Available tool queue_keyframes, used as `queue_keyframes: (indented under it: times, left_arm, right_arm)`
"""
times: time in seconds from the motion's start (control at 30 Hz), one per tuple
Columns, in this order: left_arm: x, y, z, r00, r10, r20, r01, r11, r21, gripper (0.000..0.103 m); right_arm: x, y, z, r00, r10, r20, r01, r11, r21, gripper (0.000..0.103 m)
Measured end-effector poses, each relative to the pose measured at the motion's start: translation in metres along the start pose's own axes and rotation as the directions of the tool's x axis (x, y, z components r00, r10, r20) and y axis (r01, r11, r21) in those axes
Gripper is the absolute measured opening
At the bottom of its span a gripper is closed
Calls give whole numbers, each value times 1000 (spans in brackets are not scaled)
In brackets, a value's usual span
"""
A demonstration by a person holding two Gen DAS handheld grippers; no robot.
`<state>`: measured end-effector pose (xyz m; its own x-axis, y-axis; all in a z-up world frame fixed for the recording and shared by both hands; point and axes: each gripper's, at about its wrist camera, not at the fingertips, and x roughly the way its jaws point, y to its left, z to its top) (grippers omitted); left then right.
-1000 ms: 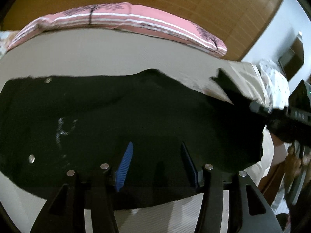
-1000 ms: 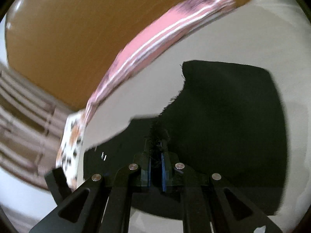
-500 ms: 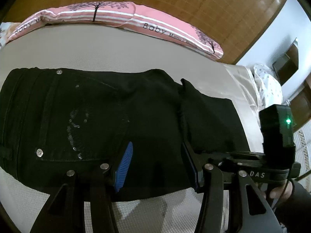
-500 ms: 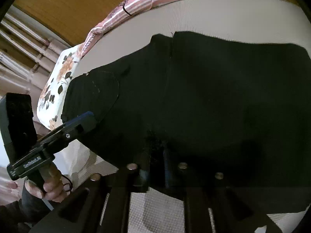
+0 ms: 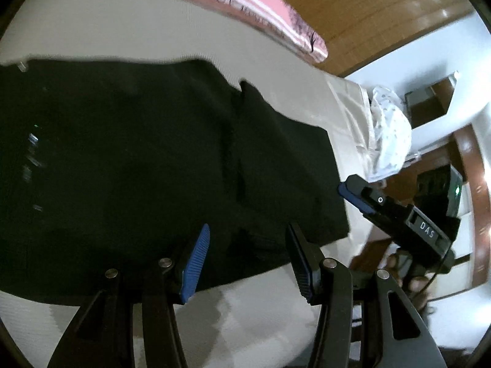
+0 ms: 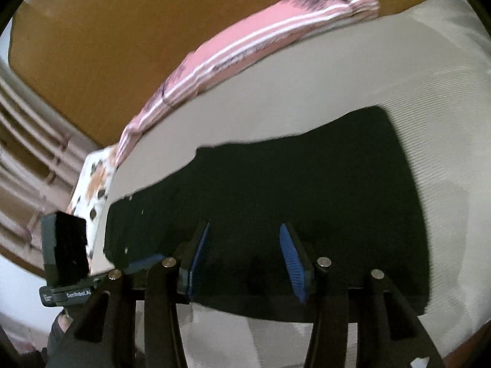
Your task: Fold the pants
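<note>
The black pants (image 5: 138, 159) lie folded flat on the beige bed (image 5: 122, 30), one layer laid over the other with a seam edge near the middle. My left gripper (image 5: 247, 257) is open and empty over the pants' near edge. In the right wrist view the pants (image 6: 291, 184) fill the middle, and my right gripper (image 6: 244, 259) is open and empty above their near edge. The right gripper also shows in the left wrist view (image 5: 353, 191), just off the pants' right end. The left gripper shows at the left of the right wrist view (image 6: 144, 262).
A pink striped pillow (image 5: 260, 9) lies along the far side of the bed, also in the right wrist view (image 6: 245, 49). A wooden headboard (image 6: 122, 30) stands behind it. A white dotted cloth (image 5: 389, 138) lies past the bed's right end. A floral pillow (image 6: 95, 184) is at the left.
My right gripper laid the pants' end over the rest, opened and let go, and has drawn back to the right. My left gripper stayed open over the near edge.
</note>
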<state>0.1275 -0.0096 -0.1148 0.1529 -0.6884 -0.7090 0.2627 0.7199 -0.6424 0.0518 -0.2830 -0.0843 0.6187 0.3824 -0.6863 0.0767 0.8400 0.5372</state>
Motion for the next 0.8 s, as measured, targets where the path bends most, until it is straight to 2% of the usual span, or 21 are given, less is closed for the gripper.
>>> queue_keyframes:
  times: [0.1, 0.27, 0.4, 0.5, 0.63, 0.7, 0.73, 0.8]
  left_arm:
    - [15, 3, 3, 998, -38, -58, 33, 997, -76, 52]
    - [33, 10, 7, 992, -43, -117, 23, 986, -166, 52]
    - [40, 10, 7, 992, -46, -119, 24, 983, -182, 52]
    - [47, 7, 6, 989, -79, -127, 52, 978, -204, 52]
    - [56, 0, 1, 987, -99, -126, 73, 977, -201, 52]
    - [59, -3, 1, 986, -110, -126, 83, 975, -205, 39]
    - [62, -2, 1, 985, -114, -129, 84, 973, -214, 20]
    - [69, -2, -1, 985, -106, -139, 71, 969, -236, 13]
  right_arm:
    - [-8, -14, 5, 999, -15, 35, 14, 999, 36, 45]
    - [-16, -33, 10, 998, 0, 69, -6, 995, 101, 45]
    - [-16, -40, 12, 997, 20, 76, -30, 989, 144, 45]
    - [-19, -44, 14, 995, 45, 88, -59, 983, 173, 46]
    - [-21, -44, 15, 994, 42, 97, -59, 982, 177, 55]
    - [-21, -42, 15, 994, 49, 100, -65, 983, 169, 55]
    - [-20, -41, 16, 994, 49, 100, -65, 984, 165, 55]
    - [-18, -40, 16, 995, 39, 93, -54, 986, 158, 55]
